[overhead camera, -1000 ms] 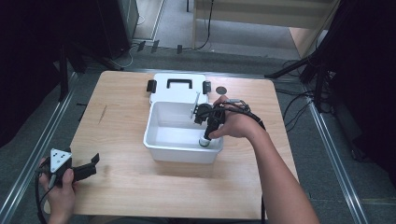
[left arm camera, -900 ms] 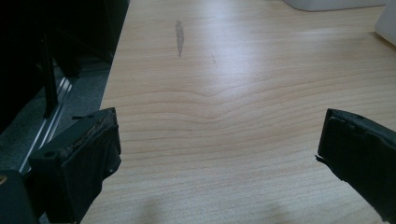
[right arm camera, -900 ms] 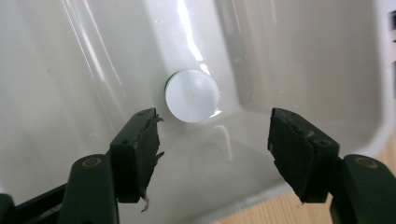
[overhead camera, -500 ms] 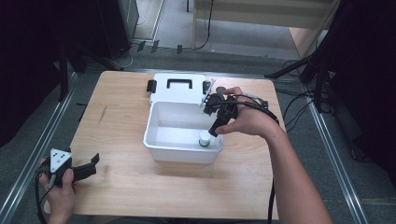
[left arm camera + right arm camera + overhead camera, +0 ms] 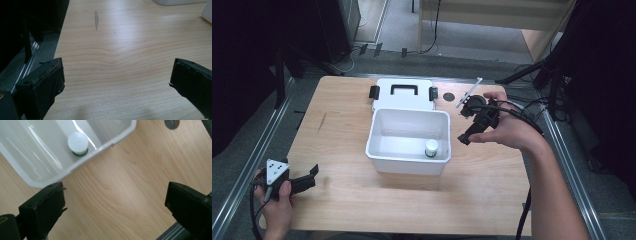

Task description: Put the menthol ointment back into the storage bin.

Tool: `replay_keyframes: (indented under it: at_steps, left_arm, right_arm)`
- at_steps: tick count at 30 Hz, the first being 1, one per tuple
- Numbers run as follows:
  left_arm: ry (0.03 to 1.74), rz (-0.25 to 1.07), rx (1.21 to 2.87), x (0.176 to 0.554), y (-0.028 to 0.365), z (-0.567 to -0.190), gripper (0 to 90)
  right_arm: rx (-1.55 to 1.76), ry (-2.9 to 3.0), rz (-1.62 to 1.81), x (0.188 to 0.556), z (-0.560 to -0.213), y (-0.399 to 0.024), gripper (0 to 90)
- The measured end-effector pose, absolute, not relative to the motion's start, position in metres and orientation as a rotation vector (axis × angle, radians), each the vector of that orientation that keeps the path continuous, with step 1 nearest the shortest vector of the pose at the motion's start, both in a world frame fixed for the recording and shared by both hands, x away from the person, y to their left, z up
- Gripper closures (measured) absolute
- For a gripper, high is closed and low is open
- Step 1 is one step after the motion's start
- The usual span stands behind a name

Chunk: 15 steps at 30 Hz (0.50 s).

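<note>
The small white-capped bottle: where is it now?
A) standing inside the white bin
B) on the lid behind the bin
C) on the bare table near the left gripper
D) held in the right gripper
A: the small white-capped bottle stands inside the white bin, near its right front corner, while the right gripper is open and empty beside the bin.

Setting: you worked in a lab-like room | wooden table (image 5: 412,200) | metal floor rails (image 5: 242,170) | cables (image 5: 557,107) | dark stands (image 5: 282,75)

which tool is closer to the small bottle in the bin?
Right. The right tool hangs just beyond the bin's right wall, near the bottle; the left tool sits at the table's near-left corner.
</note>
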<state>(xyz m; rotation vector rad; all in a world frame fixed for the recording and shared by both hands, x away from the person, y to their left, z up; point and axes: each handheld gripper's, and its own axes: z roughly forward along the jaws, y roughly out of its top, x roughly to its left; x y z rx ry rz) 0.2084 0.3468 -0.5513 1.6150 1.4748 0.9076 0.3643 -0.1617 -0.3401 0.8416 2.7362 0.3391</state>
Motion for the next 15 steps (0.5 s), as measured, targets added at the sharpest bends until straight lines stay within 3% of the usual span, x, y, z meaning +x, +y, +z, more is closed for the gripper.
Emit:
replay_keyframes:
  at_steps: [15]
  left_arm:
    - [1.477,0.914,1.626,0.208,0.346,-0.551,0.0]
  right_arm:
    - [0.987,2.689,0.379,0.361,-0.357,-0.221,3.0]
